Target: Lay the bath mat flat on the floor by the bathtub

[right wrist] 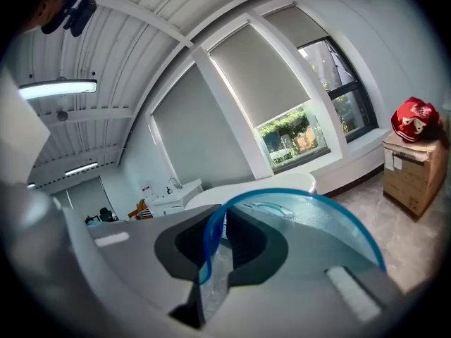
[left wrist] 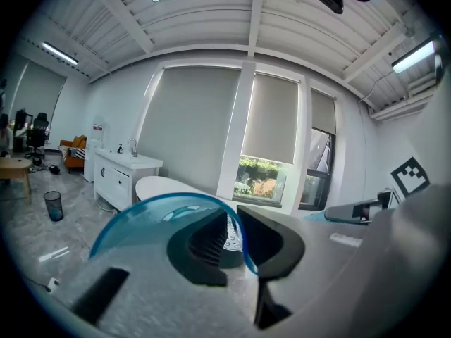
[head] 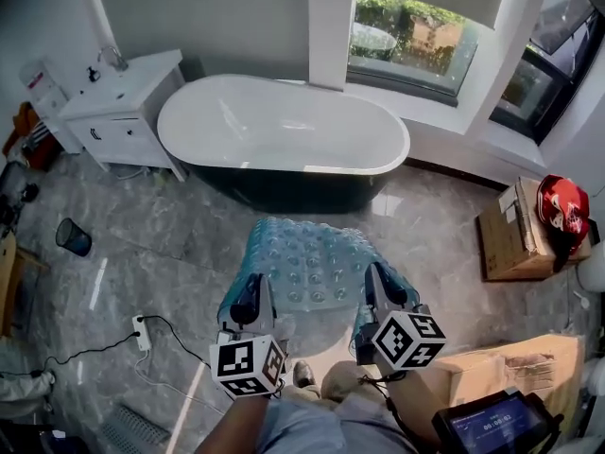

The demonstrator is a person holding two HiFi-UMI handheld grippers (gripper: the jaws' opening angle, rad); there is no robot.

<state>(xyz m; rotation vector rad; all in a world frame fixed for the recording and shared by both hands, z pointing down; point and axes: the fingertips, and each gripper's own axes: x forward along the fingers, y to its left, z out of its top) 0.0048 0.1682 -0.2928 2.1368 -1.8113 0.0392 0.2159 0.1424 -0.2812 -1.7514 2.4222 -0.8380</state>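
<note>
Both grippers are held out in front of the person, side by side and apart, each pointing away toward the bathtub (head: 284,126) and tilted slightly downward. Their marker cubes face up toward the head camera. The person's forearms enter from the near edge of the head view, with a shoe (head: 302,375) showing on the floor (head: 170,235) between them.

The left gripper (head: 248,301) is clamped on the near left corner of the bath mat (head: 312,263). In the left gripper view its ribbed pads (left wrist: 211,241) are closed on the thin blue edge, which arcs up and over to the left of the left jaw. The right gripper (head: 383,296) pinches the near right corner. In the right gripper view the mat's edge runs between the closed jaws and curves up and over to the right.

The bath mat, translucent blue with rows of round bumps, is in the air between the grippers and spreads away from them toward the dark near side of the bathtub. Whether its far edge touches the floor cannot be told.

A white vanity cabinet (head: 118,102) stands left of the tub. Cardboard boxes (head: 510,230) sit at the right, with a red object (head: 564,206) on top. A small bin (head: 73,237) stands at the left.
</note>
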